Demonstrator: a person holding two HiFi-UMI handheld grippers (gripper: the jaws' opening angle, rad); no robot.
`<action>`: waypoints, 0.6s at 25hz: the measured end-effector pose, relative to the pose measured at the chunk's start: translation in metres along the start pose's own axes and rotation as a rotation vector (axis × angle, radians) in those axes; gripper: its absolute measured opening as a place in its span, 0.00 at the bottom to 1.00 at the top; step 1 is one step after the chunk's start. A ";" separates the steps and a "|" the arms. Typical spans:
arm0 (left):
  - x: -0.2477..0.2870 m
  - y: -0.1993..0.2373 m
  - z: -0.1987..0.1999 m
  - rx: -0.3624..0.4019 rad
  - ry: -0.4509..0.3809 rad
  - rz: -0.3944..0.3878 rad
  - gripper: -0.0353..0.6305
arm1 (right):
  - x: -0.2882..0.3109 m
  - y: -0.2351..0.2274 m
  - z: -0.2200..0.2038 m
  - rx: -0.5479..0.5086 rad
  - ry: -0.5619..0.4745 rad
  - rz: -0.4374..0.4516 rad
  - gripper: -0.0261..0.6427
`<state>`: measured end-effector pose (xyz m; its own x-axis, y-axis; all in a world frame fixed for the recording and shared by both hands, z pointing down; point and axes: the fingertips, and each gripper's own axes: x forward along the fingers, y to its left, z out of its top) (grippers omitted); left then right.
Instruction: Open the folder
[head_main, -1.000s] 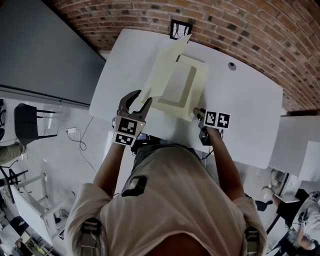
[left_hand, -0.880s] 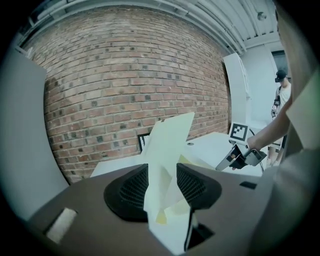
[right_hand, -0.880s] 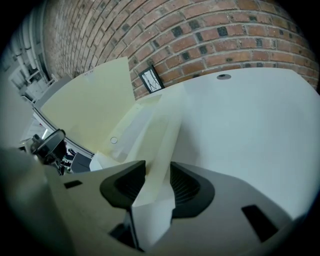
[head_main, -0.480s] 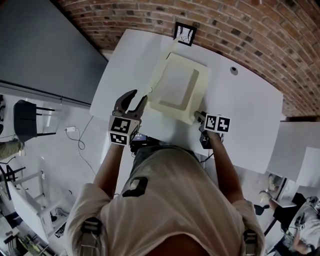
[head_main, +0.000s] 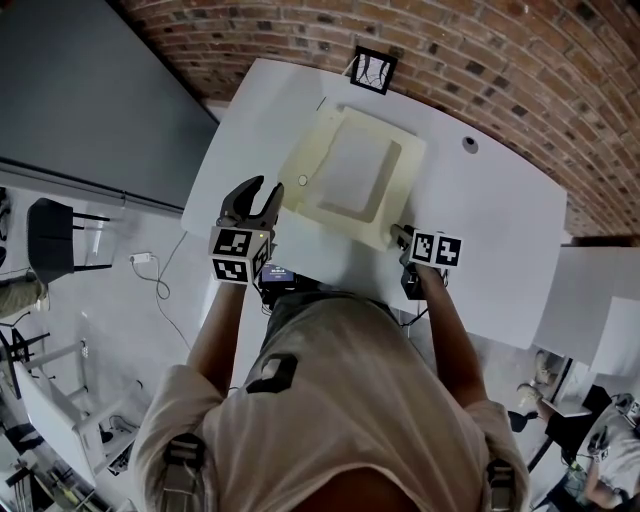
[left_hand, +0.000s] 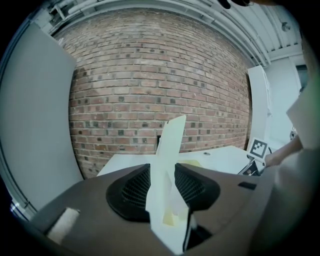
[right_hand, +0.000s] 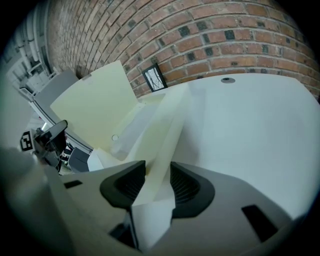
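Observation:
A cream folder (head_main: 352, 168) lies on the white table (head_main: 500, 230), its cover swung out to the left. My left gripper (head_main: 262, 192) is at the cover's left edge. In the left gripper view the cover (left_hand: 169, 150) stands edge-on between the pads; the jaws have just been closing and now press on it. My right gripper (head_main: 397, 233) is shut on the folder's near right corner. In the right gripper view that folded edge (right_hand: 165, 135) runs between the jaws of the right gripper (right_hand: 157, 172), and the open cover (right_hand: 95, 102) rises at the left.
A black-framed marker card (head_main: 372, 68) stands at the table's far edge against the brick wall. A small round grommet (head_main: 469, 144) sits in the tabletop to the right of the folder. The table's near edge runs just in front of both grippers.
The cover, raised steeply a second ago, has swung down to the left. My left gripper has moved left with it and rolled. The right gripper has kept still.

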<state>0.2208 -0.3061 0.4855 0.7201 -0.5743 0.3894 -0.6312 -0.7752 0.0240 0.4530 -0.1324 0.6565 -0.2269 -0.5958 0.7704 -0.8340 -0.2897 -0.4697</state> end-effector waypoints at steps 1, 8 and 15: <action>0.000 0.003 0.001 -0.025 -0.001 0.004 0.27 | 0.000 0.000 0.000 -0.002 0.002 -0.001 0.25; 0.002 0.023 -0.002 -0.306 -0.031 -0.032 0.24 | 0.002 0.002 0.000 0.004 0.021 0.003 0.26; 0.010 0.038 0.007 -0.203 -0.037 0.002 0.24 | 0.001 0.001 0.001 0.002 0.017 -0.007 0.26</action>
<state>0.2058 -0.3429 0.4837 0.7266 -0.5880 0.3555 -0.6750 -0.7075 0.2094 0.4522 -0.1343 0.6562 -0.2298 -0.5814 0.7805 -0.8343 -0.2953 -0.4655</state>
